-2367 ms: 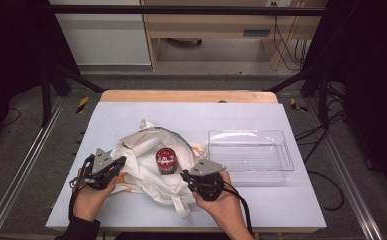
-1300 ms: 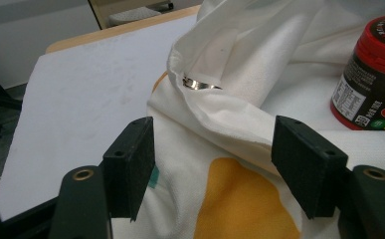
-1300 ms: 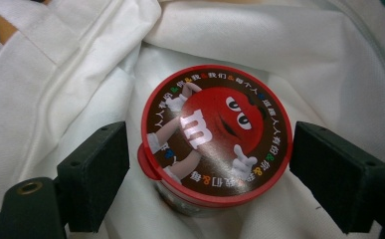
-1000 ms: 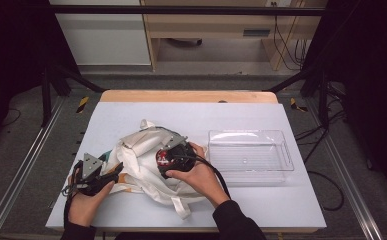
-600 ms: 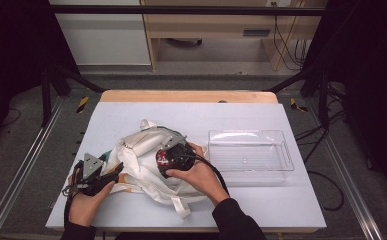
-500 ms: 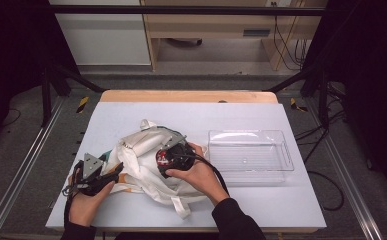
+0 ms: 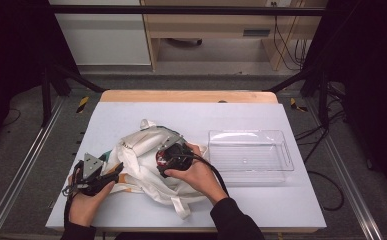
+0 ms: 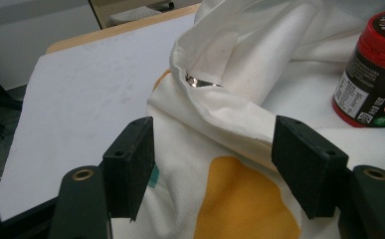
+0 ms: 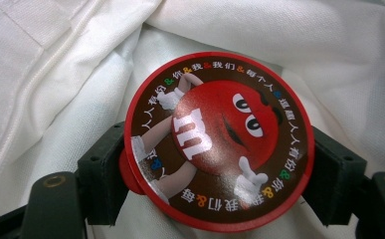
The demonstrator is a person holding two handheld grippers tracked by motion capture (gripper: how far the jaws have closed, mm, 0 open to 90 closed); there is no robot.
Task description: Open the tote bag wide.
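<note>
1. Since the earliest frame, the right tongs [image 7: 173,159] have travelled from the near edge of the white cloth bag [image 7: 141,165] up to the red candy jar [image 9: 215,137], and the left tongs [image 7: 112,172] have dropped back a little toward the near left corner of the surface [image 7: 241,117]; over the last second almost nothing has shifted.

2. In the right gripper view the jar sits between that tool's two black jaws, its printed lid facing the camera. Both jaws press against its sides, so the right tongs are holding the jar, probably to lift it clear of the cloth.

3. Beneath and around the jar lies the bag's white fabric, bunched in folds; the jar rests on the bag, not on bare surface.

4. In the left gripper view the left tongs stand wide, with a folded ridge of bag fabric and a yellow print patch [image 8: 244,204] lying between the jaws. They straddle the cloth without pinching it, likely placed there to steady or pin the bag while the jar comes away.

5. Beyond the left tongs' right jaw the jar stands upright on the cloth, well ahead of them.

6. Something shiny [image 8: 202,82] glints inside a fold ahead of the left tongs; it is too small to identify.

7. A clear plastic tray [image 7: 251,137] sits empty just beyond the right tongs, a plausible destination for the jar.
</note>
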